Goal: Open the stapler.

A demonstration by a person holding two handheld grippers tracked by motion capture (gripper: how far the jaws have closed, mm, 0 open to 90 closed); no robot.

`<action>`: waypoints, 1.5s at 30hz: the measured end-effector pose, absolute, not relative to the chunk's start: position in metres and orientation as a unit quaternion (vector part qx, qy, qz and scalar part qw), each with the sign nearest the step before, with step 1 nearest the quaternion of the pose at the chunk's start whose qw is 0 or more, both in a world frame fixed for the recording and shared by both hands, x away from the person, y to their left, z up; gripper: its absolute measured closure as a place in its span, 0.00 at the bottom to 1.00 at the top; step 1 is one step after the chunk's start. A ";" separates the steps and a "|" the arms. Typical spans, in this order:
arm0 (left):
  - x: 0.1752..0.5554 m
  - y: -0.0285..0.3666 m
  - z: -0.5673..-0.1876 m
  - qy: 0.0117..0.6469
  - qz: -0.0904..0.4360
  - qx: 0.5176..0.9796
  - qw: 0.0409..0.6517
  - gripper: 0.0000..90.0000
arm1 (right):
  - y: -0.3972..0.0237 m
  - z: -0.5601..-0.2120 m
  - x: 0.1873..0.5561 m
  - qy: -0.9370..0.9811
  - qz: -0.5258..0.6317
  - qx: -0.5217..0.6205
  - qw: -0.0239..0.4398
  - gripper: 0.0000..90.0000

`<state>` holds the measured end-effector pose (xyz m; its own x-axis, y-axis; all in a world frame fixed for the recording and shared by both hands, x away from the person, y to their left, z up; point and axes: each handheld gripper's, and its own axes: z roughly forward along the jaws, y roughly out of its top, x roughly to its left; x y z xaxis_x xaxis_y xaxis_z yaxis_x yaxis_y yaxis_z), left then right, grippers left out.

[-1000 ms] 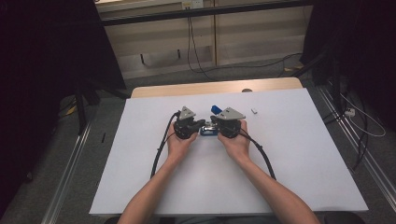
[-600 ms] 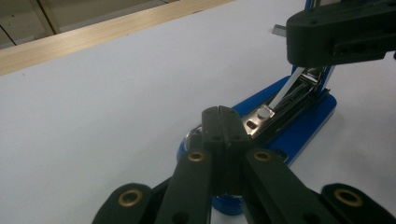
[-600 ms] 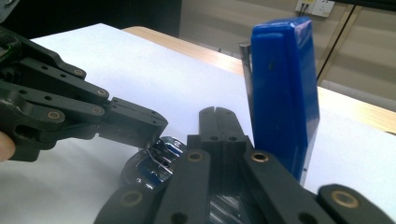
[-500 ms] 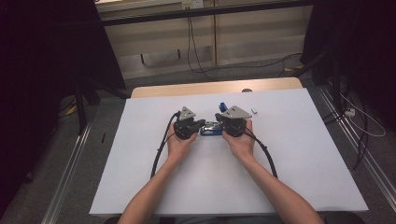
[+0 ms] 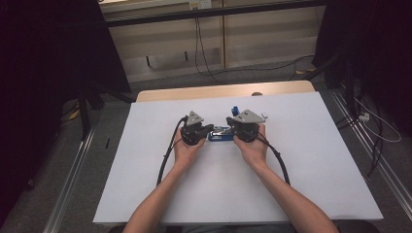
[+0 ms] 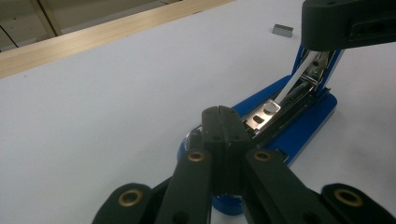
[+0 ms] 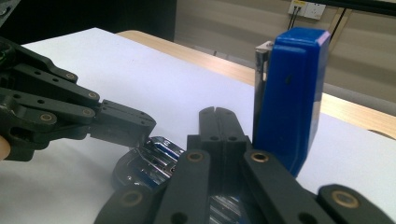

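A blue stapler (image 5: 221, 134) lies at the centre of the high view on the white desk (image 5: 301, 160), its cover (image 7: 287, 93) swung upright and the staple channel (image 6: 280, 100) exposed. The left tool (image 5: 210, 129) is seen with jaws pressed together, resting on the base's front end; the right tool (image 5: 230, 121), likewise closed with nothing clamped, props the cover. The cover could snap down if the prop slips, and the base could skid across the smooth desk. A staple strip (image 6: 282, 30) lies well apart, at the upper right of the left gripper view.
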<state>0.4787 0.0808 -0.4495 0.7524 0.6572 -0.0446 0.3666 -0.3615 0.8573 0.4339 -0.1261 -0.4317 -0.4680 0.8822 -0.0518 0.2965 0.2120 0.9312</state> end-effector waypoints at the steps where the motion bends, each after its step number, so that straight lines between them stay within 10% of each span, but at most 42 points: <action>1: 0.479 0.081 -0.449 0.316 0.154 0.811 0.468 1.00 | -0.126 -0.432 0.434 0.714 0.473 0.413 0.310 1.00; 45: 0.478 0.081 -0.450 0.315 0.156 0.809 0.471 1.00 | -0.185 -0.426 0.427 0.693 0.453 0.448 0.337 1.00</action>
